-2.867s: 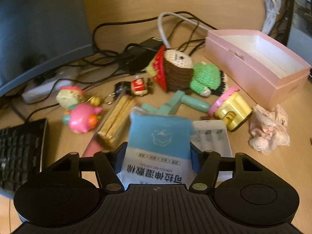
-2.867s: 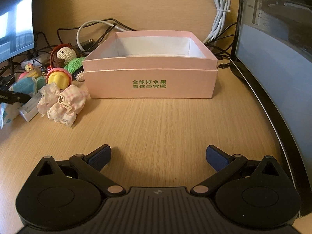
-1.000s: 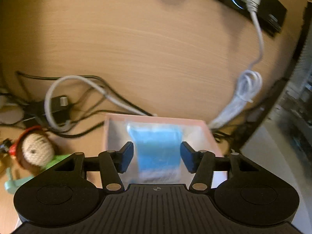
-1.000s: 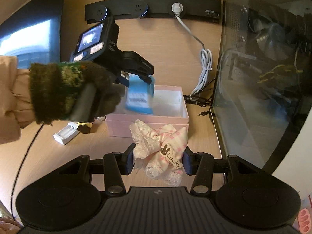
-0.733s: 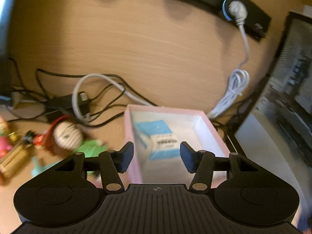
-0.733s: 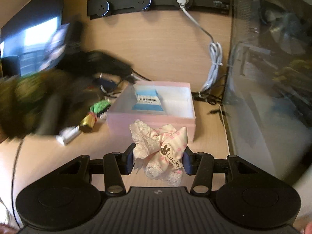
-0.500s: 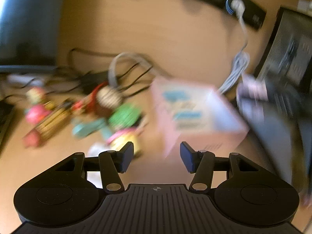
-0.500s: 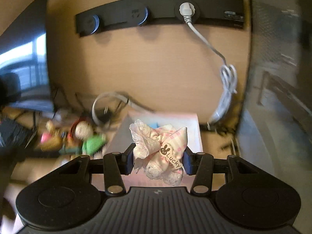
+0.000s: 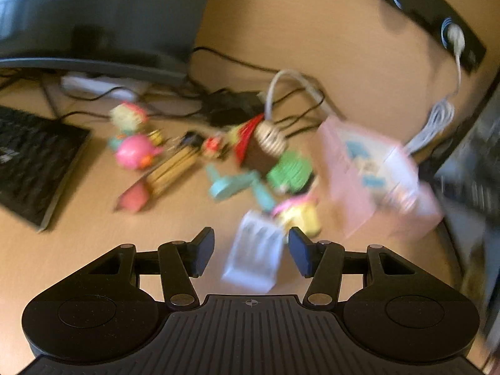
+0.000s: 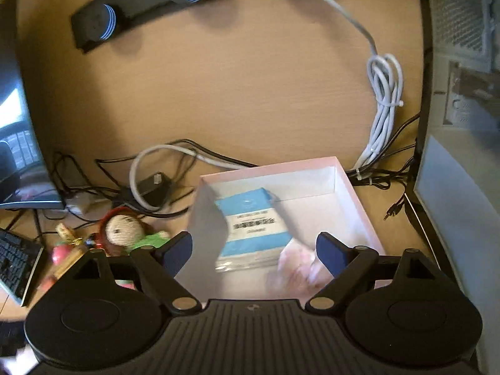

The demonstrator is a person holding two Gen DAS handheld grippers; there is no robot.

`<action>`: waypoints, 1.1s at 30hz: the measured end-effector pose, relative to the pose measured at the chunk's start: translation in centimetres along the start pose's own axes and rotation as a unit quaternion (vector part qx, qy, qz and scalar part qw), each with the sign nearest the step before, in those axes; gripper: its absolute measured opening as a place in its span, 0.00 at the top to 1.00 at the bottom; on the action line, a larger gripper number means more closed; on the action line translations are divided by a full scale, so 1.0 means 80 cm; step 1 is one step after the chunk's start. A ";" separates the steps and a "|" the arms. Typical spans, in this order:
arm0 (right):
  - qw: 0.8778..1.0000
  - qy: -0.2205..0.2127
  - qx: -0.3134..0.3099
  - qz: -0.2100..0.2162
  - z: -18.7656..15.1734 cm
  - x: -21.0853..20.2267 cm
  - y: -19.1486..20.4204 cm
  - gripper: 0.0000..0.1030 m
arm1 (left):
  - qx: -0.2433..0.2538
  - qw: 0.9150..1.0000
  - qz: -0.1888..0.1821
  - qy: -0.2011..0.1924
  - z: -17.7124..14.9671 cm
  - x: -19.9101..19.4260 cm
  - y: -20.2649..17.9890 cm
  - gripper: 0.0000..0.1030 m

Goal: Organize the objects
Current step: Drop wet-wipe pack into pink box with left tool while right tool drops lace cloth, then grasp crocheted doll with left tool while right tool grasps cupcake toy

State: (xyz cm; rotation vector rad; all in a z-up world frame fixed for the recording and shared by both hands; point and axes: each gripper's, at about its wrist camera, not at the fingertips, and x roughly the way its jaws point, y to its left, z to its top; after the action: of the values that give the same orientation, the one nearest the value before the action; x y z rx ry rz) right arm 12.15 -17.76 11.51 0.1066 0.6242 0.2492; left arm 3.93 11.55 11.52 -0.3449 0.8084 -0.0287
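Hovering over the pink box (image 10: 356, 193), the right gripper (image 10: 254, 250) has just been opening; its jaws now stand spread wide, nothing pinched. The pink lace cloth (image 10: 295, 265) sits blurred inside the box, below the jaws, next to the blue packet (image 10: 253, 218) lying w/ barcode up. Left gripper (image 9: 251, 251) is partly spread & empty, above the desk (image 9: 78, 243). A white battery case (image 9: 254, 256) lies on the desk under its jaws, not gripped. Toys are blurred: pink pig (image 9: 134, 153), crochet doll (image 9: 272, 143), yellow toy (image 9: 300, 215). Keyboard (image 9: 28, 162) far left.
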 end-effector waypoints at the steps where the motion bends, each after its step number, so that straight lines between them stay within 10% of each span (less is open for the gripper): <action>1: 1.000 -0.007 -0.002 -0.001 -0.008 -0.014 0.006 0.14 | -0.012 1.000 -0.011 0.000 0.011 0.010 -0.005 0.45; 6: 1.000 -0.017 -0.011 -0.012 -0.039 -0.075 0.022 0.11 | -0.095 0.995 -0.021 0.011 0.052 0.080 -0.026 0.45; 13: 0.997 0.007 -0.056 -0.045 -0.083 -0.136 0.019 0.08 | -0.128 0.990 0.057 0.017 0.072 0.174 -0.047 0.43; 18: 0.994 0.015 -0.087 -0.064 -0.103 -0.155 0.002 0.08 | -0.155 0.983 0.091 0.019 0.079 0.214 -0.043 0.24; 25: 0.991 0.030 -0.102 -0.075 -0.123 -0.158 -0.022 0.08 | -0.185 0.968 0.168 -0.002 0.097 0.229 -0.025 0.34; 33: 0.993 0.041 -0.090 -0.058 -0.123 -0.139 -0.038 0.08 | -0.148 0.986 0.071 0.001 0.068 0.159 0.009 0.37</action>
State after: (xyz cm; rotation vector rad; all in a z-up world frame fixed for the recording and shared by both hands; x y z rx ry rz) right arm -1.78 -23.40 9.33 -0.1146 0.6846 0.1963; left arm 16.57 11.86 5.84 -0.5674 0.8393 0.2266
